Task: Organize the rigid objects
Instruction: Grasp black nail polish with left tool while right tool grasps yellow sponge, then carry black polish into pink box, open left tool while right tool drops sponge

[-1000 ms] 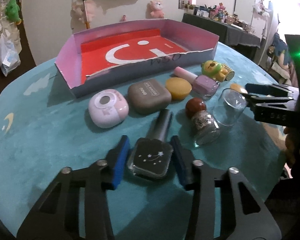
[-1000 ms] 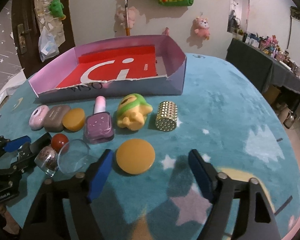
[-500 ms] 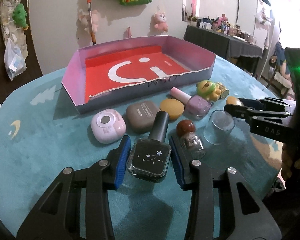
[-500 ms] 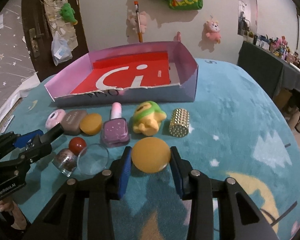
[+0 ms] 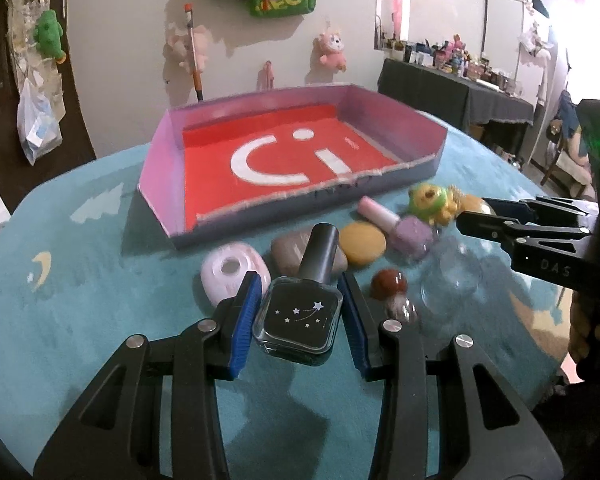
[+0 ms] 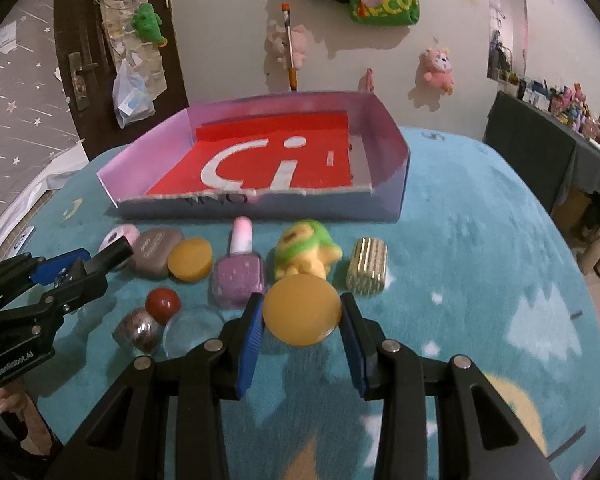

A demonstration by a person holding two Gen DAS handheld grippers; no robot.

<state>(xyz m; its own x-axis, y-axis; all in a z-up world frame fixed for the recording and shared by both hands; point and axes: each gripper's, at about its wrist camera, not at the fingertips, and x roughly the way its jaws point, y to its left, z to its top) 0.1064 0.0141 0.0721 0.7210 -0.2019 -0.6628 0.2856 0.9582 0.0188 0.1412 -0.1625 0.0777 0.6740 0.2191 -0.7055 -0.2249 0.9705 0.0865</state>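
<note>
Clearly the left gripper [image 5: 300, 322] has its blue pads clamped on a black star-printed nail polish bottle [image 5: 298, 320], while the right gripper [image 6: 300, 320] pinches a round yellow disc [image 6: 301, 309], both held before the red-floored box [image 6: 384, 200] at the table's [image 6: 480, 240] far edge

clear glass [image 5: 452, 276] blurred, brown case [image 5: 288, 256] half-hidden
</note>
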